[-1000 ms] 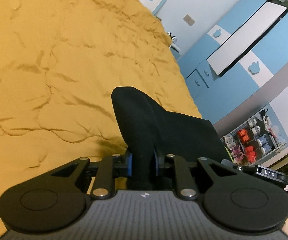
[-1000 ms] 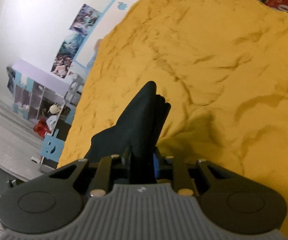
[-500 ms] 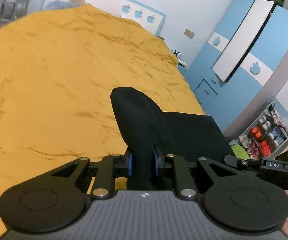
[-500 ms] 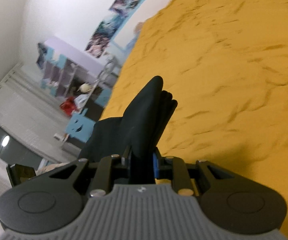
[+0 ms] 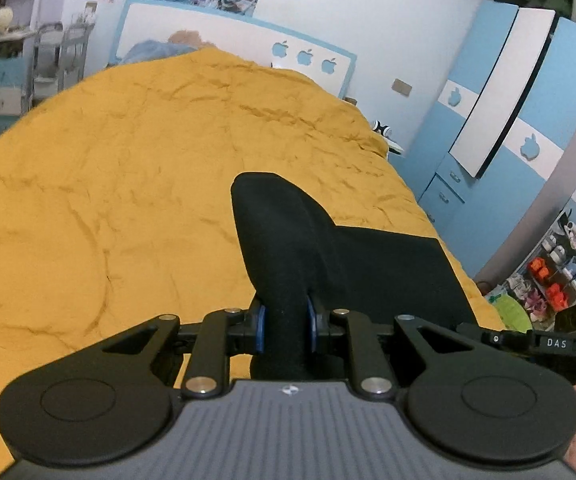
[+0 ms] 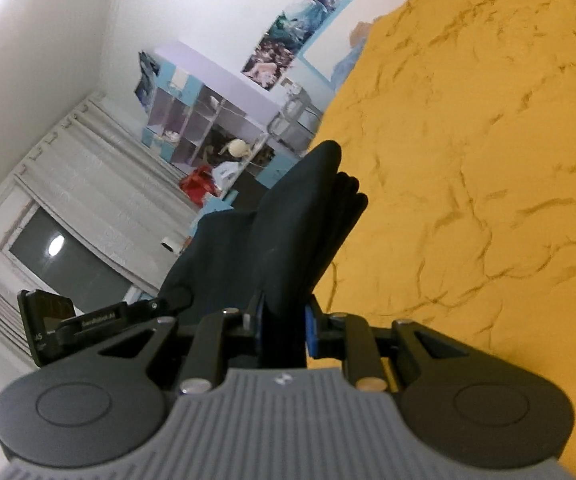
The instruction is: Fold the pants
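Pants (image 5: 284, 240): black cloth, matt, soft, faintly fuzzy nap, thick bunched layers. Bedspread (image 5: 128, 168): mustard-yellow cloth, matt, heavily creased all over. Left gripper (image 5: 284, 330): matt black plastic arms, dull metal pivot pins, blue smooth pads, grey ribbed rubbery-looking housing. Right gripper (image 6: 284, 326): same finish, black matt plastic, silver and brassy pins, ribbed grey top. Wardrobe (image 5: 519, 92): smooth blue-and-white panels, slight sheen. Curtains (image 6: 88, 184): pale textured cloth. Posters (image 6: 288, 32): glossy-looking paper.

At the right edge of my left wrist view, my right gripper (image 5: 543, 342) reads "DAS" in white letters. In my right wrist view, small print on my left gripper (image 6: 100, 316) is too blurred to read.
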A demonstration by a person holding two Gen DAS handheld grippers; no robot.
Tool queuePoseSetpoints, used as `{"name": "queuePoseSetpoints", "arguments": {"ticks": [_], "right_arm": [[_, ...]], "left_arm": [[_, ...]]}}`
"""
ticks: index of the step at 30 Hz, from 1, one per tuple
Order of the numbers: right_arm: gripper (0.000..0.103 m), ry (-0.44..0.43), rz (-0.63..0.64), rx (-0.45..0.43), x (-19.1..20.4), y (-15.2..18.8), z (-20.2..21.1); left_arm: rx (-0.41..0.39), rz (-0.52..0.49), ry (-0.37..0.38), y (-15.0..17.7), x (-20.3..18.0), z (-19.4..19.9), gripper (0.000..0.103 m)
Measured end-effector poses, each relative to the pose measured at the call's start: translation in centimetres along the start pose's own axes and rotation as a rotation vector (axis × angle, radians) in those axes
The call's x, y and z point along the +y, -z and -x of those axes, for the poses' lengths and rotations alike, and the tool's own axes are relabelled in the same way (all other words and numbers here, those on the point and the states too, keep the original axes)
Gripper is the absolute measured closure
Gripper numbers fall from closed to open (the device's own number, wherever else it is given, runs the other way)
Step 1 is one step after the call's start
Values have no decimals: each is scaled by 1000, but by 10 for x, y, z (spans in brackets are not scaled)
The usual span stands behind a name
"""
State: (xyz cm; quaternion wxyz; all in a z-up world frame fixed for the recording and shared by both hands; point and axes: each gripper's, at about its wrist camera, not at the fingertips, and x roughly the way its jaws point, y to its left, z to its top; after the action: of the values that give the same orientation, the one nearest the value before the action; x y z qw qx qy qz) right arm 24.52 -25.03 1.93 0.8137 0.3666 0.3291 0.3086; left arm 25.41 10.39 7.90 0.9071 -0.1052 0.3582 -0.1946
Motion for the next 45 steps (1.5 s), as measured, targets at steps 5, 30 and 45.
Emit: {"name": "queuePoseSetpoints", "arguments": {"ticks": [5, 30, 45], "right_arm": [[88, 90, -75, 7, -43, 10, 11], [90, 367, -254, 78, -215, 43, 20], [74, 568, 472, 78, -81, 69, 31]], "left_arm": [[61, 59, 70, 35, 9, -48, 82], [309, 166, 126, 126, 32, -213, 78], [182, -223, -97, 135, -51, -101, 62]]}}
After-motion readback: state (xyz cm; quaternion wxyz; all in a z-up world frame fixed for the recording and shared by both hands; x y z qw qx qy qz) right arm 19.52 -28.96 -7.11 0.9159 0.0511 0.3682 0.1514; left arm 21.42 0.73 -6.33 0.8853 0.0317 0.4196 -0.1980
